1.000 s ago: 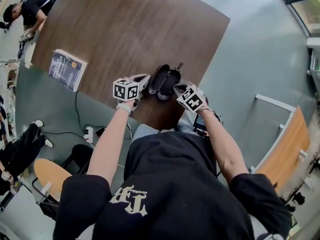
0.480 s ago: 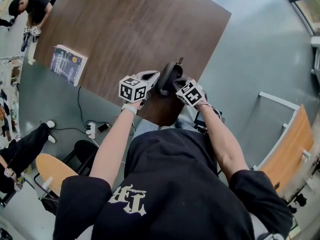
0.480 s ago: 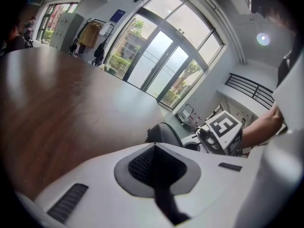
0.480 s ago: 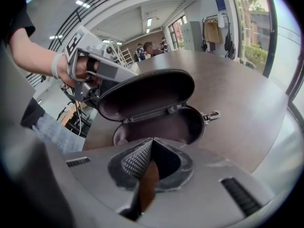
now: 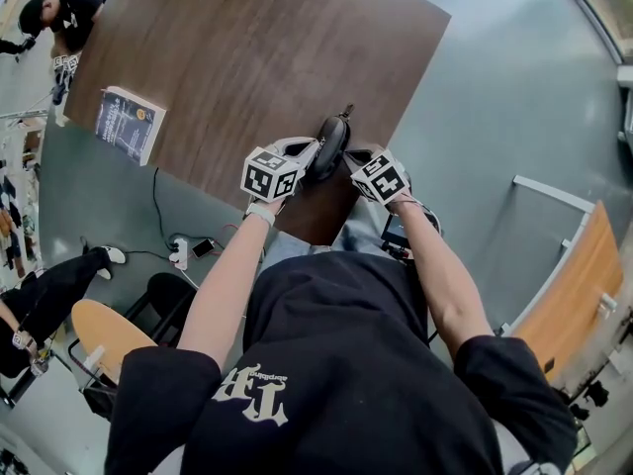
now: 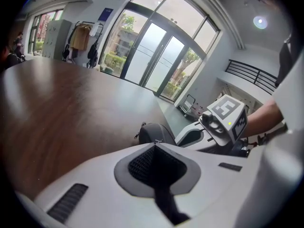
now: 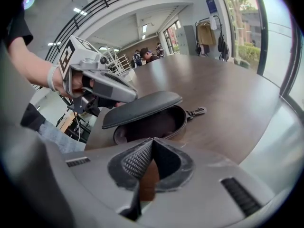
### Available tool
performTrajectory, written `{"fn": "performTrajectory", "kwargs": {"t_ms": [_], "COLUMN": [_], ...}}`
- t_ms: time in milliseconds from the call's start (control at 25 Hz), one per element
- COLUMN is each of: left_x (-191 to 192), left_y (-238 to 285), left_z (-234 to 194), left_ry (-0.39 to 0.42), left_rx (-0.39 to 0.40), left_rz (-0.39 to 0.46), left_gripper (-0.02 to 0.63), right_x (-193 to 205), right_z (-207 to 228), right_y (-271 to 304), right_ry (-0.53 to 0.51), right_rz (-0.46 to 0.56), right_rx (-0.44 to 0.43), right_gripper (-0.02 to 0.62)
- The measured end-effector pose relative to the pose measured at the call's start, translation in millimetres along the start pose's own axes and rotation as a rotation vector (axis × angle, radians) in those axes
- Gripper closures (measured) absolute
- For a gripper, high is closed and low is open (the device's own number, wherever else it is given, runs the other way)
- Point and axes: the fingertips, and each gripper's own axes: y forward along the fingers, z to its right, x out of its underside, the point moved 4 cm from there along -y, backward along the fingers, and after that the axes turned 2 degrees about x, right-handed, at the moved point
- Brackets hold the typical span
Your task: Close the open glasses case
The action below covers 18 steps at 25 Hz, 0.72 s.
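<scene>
Just beyond the right gripper's [image 7: 152, 144] fingertips sits the black glasses case [image 7: 147, 120], down on the dark wooden table [image 7: 228, 89], close to the table's near edge. Its lid [image 7: 140, 106] is tipped most of the way down over the lower shell, but a gap stays open on the side facing these fingers, with the dark lining showing inside. A small metal clip [image 7: 197, 111] hangs off the end of the case, lying flat on the wood up and to the right of the fingertips.

The right gripper's jaws are pressed together, nothing between them. They sit just short of the case, and whether they touch it I cannot tell.

Over on the other side, the left gripper [image 7: 132, 96] comes in from the left, and its fingertips lie on top of the lid at the raised edge. In its own view those jaws are together too, clamped on nothing, and the case's rounded black back peeks out just past the tips.

Further out, a book [image 5: 129, 125] lies on the table well to the left of the left fingers. Another person [image 5: 64, 8] is at the far corner. Below the near edge, a power strip [image 5: 179, 255] sits on the grey floor beside a wooden chair [image 5: 99, 339].
</scene>
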Motion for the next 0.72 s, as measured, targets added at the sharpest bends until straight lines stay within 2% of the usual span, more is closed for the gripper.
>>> {"fn": "performTrajectory", "kwargs": {"t_ms": [400, 720], "left_x": [3.8, 12.2], "left_y": [14.1, 20.9], "left_z": [13.2, 6.6], "left_ry": [-0.034, -0.106], "left_rx": [-0.018, -0.020], "left_rz": [0.013, 0.062], "left_gripper": [0.600, 0.600], "right_x": [-9.8, -44.7], "right_z": [28.6, 63.5], "right_y": [-29.7, -21.3], "right_ry": [-0.057, -0.081], "right_rz": [0.028, 0.023], "right_rx": [-0.007, -0.069], "right_gripper": [0.607, 0.607]}}
